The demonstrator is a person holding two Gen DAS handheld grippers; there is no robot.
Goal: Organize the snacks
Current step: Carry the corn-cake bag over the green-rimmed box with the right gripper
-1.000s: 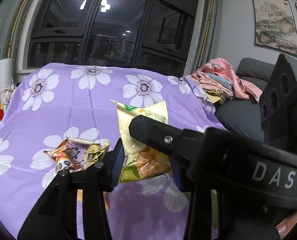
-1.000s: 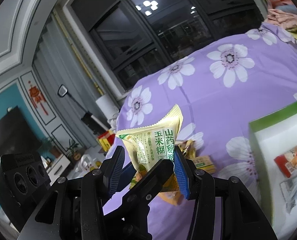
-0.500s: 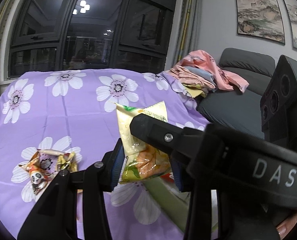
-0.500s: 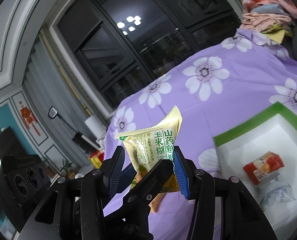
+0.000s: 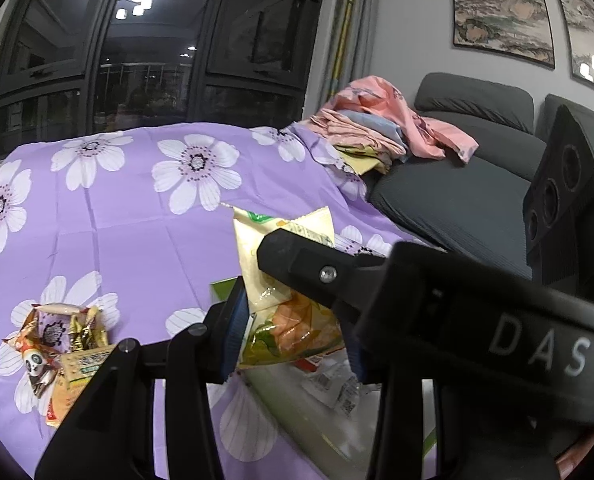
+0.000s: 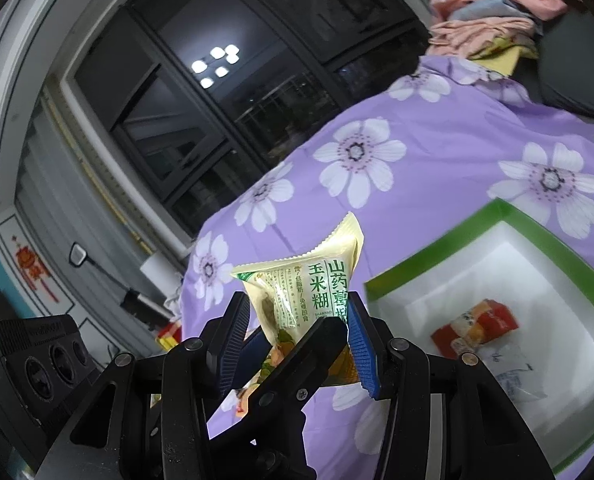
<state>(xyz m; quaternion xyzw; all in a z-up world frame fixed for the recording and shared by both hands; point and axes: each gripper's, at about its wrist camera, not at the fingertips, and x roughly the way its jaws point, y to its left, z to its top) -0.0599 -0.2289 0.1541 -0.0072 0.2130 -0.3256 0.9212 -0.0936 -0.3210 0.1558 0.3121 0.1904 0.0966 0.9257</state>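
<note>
Holding one yellow-green snack packet (image 6: 301, 300) between both tools, we show the left gripper (image 5: 293, 328) and the right gripper (image 6: 297, 340) each closed on its lower half, blue pads pressed to opposite faces. In the right wrist view the left tool's finger crosses in front of the packet; in the left wrist view the right tool's finger does the same. The crimped top seam stands free above the fingertips. Beyond and to the right of the right gripper's fingers lies the green-rimmed white tray (image 6: 437, 248), with a red-orange packet (image 6: 477, 324) and a white sachet (image 6: 517, 380) already inside. To the left of the left gripper's fingers, loose wrapped snacks (image 5: 57, 340) rest on the purple flowered cloth (image 5: 137, 220).

We judge the packet light, soft and crinkly, its glossy film likely slippery and its contents crushable. A hold low on the filled body, as here, or along the flat seam, should serve; hard squeezing risks bursting it. Carrying toward the tray appears to be the step in hand.
</note>
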